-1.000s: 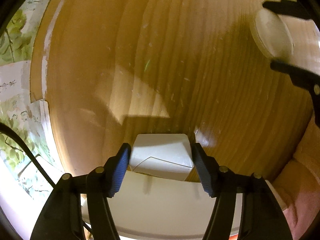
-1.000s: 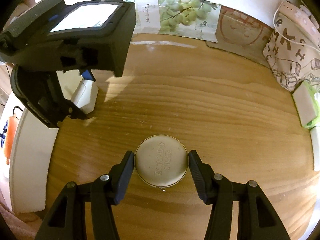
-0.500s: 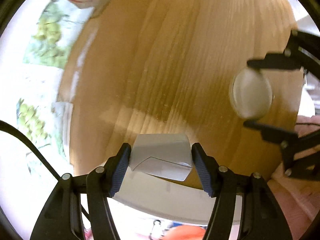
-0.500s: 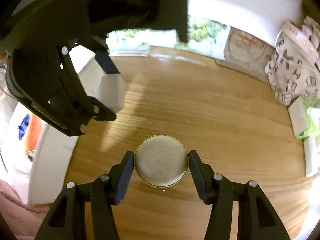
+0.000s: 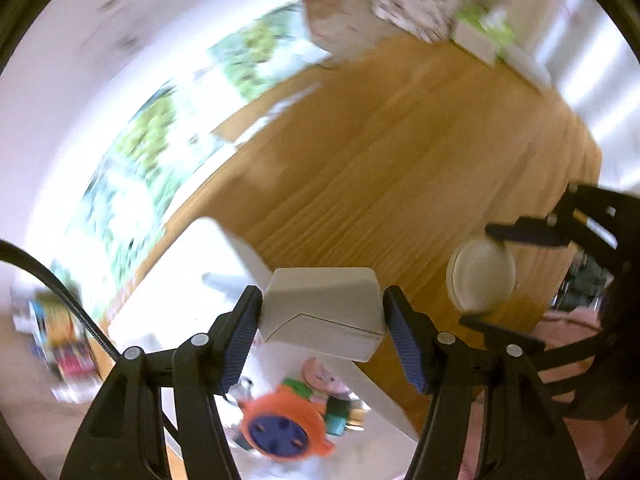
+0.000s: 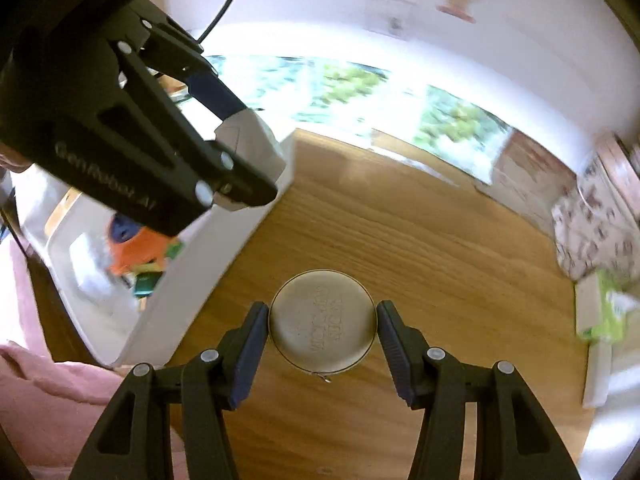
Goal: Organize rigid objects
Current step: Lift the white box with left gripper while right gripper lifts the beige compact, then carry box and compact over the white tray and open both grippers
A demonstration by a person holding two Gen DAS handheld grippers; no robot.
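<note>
A warm wooden surface (image 6: pixel 400 240) stretches toward a white wall with leafy green prints, a patterned bag (image 6: pixel 592 220) slumped at the far corner. And here we go, both hands carrying at once! The left gripper (image 5: pixel 322 316) is clamped on a small white box (image 5: pixel 320 312), pads flat on its two short sides, and it hangs right over the white bin (image 6: pixel 192 280), where an orange toy (image 5: pixel 284 428) already lies among other bits. That box looks light and stiff, cardboard or plastic; flat sides, easy hold, though too hard a squeeze could dent it if it's card. The right gripper (image 6: pixel 322 336) is closed on a round tin (image 6: pixel 322 320), pinched across its width, in the air above the wood just beside the bin. Metal, rigid, curved and probably slick, so gripping dead across the middle is the safe way; off-centre and I'd expect it to squirt out. Compared with a second ago, both are higher: the box then sat low by the bin's edge, now the bin's inside is open beneath it, and the left wrist has rolled round. Grips unchanged on both.
</note>
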